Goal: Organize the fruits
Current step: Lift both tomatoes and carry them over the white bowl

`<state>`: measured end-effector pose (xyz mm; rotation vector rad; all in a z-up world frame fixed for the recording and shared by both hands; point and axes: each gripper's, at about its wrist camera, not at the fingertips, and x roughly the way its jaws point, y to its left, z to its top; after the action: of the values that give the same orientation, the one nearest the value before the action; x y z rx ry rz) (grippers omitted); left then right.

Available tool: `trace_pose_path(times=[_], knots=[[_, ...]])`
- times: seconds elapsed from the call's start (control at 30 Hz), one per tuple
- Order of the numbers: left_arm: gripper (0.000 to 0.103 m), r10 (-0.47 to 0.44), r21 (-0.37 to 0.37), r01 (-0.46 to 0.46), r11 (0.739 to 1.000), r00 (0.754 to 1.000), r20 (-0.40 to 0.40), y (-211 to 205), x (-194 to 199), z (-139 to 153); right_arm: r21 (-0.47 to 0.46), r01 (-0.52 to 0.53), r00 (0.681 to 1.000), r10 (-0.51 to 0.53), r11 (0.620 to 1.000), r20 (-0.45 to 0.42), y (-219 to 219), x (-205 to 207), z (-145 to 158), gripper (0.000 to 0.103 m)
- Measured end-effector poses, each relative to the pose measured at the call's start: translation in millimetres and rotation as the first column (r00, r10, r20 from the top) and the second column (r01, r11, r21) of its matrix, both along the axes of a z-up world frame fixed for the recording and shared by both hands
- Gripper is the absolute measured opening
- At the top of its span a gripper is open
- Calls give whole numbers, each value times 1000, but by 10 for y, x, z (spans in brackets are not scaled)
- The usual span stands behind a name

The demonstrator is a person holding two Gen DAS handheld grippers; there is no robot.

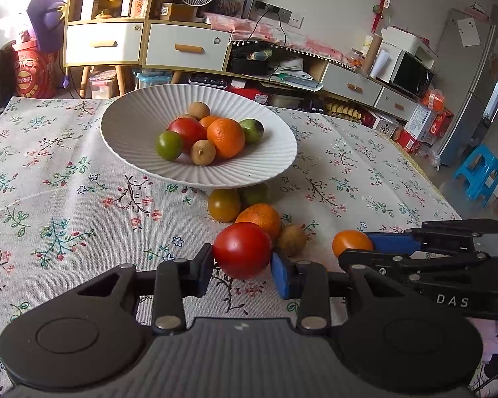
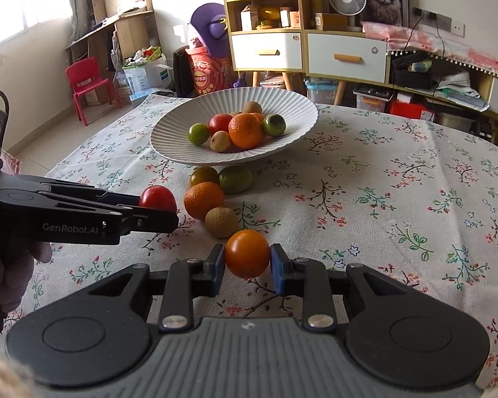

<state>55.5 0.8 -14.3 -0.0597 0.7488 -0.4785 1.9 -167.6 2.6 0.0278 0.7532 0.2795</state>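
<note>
My left gripper (image 1: 242, 265) is shut on a red tomato (image 1: 242, 249), which shows in the right wrist view as the red tomato (image 2: 157, 198) at the left gripper's (image 2: 142, 210) tips. My right gripper (image 2: 247, 262) is shut on a small orange tomato (image 2: 247, 253), also visible as the orange tomato (image 1: 351, 241) held by the right gripper (image 1: 375, 245). A white ribbed bowl (image 1: 132, 139) holds several fruits. On the cloth before it lie an orange (image 1: 260, 219), a brown longan (image 1: 291, 239), a yellow-green tomato (image 1: 224, 204) and a green fruit (image 1: 256, 194).
The table wears a floral cloth (image 1: 66, 199); its right edge (image 1: 425, 179) drops to the floor. A person's hand (image 2: 13, 275) grips the left tool. Cabinets and shelves stand behind the table, well beyond the bowl (image 2: 169, 136).
</note>
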Motion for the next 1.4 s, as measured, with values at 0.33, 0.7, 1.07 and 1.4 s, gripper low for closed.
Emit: trace_pose_path(times=[0.33,0.7,1.07,1.4], knots=[[31,11,-5,-11,1000,1000,27,-44,10,166,39,63,998,-64,997,24,-90,102,128,26],[31,28,-2,-28,1000,999,33,-52,35,250,31,92,994,-94,995,51,-153,219,215,26],[31,26,37,-27,999,999,31,-35,149,265,44,45,997,-47,998,55,-121,335,257,26],[31,93,8,-93,996,996,-1,120,692,341,102,-8,999,3,995,49,-138,618,308,26]])
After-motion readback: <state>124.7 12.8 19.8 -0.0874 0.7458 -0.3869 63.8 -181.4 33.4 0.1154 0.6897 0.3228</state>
